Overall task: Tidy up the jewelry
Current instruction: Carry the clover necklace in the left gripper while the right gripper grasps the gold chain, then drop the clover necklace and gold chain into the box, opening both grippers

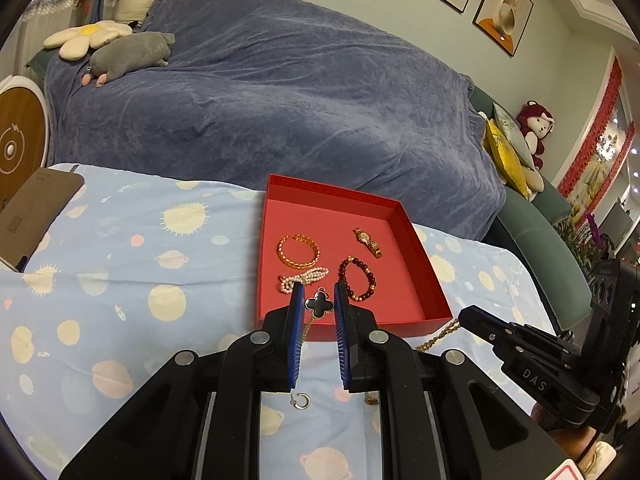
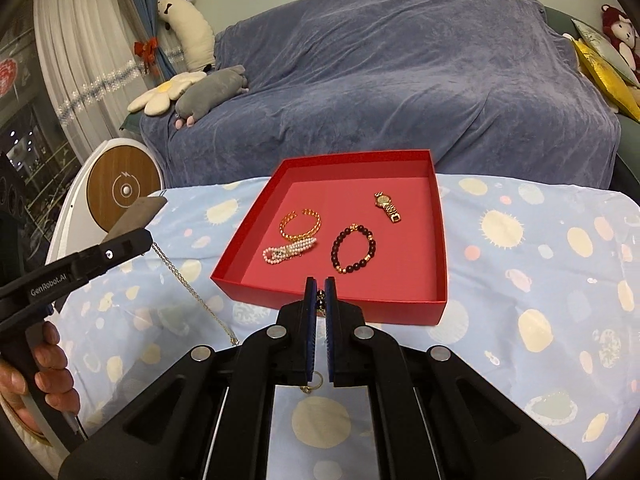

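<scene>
Both hand-held grippers pinch necklace chain (image 2: 192, 292): left hand-held gripper (image 1: 316, 294) near clover pendant (image 1: 319, 305), right hand-held gripper (image 2: 320, 286) clamped shut on far end. Light, floppy, tangle-prone, so keep it taut over red box (image 2: 438, 216).

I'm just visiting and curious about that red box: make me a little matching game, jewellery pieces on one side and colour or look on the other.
Things:
1. watch
2. bead bracelet
3. pearl strand
4. open bangle

Looks:
A. pinkish white, bunched up
B. dark beads in a ring
C. orange-gold, with a gap
D. gold, with a round face

Pairs: 1-D, 2-B, 3-A, 4-C
</scene>
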The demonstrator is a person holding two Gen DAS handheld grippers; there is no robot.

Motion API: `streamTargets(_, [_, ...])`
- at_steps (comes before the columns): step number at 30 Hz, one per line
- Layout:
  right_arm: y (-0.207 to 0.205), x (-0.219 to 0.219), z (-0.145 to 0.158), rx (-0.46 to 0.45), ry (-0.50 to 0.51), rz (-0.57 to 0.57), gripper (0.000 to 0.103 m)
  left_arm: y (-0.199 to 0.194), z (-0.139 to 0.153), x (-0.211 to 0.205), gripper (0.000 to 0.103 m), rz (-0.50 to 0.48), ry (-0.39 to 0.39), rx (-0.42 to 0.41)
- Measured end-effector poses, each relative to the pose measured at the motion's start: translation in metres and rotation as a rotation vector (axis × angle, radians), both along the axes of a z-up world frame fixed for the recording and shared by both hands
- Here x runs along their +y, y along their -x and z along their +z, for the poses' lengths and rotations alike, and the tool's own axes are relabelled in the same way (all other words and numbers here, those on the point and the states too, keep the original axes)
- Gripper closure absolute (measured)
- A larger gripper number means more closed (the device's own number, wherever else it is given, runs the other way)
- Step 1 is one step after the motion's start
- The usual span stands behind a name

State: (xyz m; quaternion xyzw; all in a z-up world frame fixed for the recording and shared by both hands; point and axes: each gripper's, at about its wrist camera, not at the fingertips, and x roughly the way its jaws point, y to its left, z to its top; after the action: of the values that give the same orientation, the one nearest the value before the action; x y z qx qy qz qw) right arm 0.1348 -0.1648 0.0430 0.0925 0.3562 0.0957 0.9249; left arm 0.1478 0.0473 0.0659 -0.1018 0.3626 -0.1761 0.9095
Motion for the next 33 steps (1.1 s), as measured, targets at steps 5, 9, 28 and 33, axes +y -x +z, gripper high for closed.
streamTargets(5, [-0.001,-0.009,0.013,-0.029,-0.03,-0.023,0.1,-0.001,0.009,-0.01,0.091,-0.005,0.006,-0.017])
streamTargets(9, [-0.007,-0.012,0.021,-0.037,-0.059,-0.034,0.1,-0.005,0.021,-0.02,0.091,-0.017,0.018,-0.038])
streamTargets(28, [-0.096,-0.037,0.029,-0.032,-0.073,-0.076,0.1,-0.113,0.042,-0.073,0.091,-0.031,-0.039,-0.08])
streamTargets(33, [-0.11,-0.044,0.01,0.01,-0.074,-0.095,0.1,-0.14,0.027,-0.085,0.091,-0.034,-0.054,-0.052])
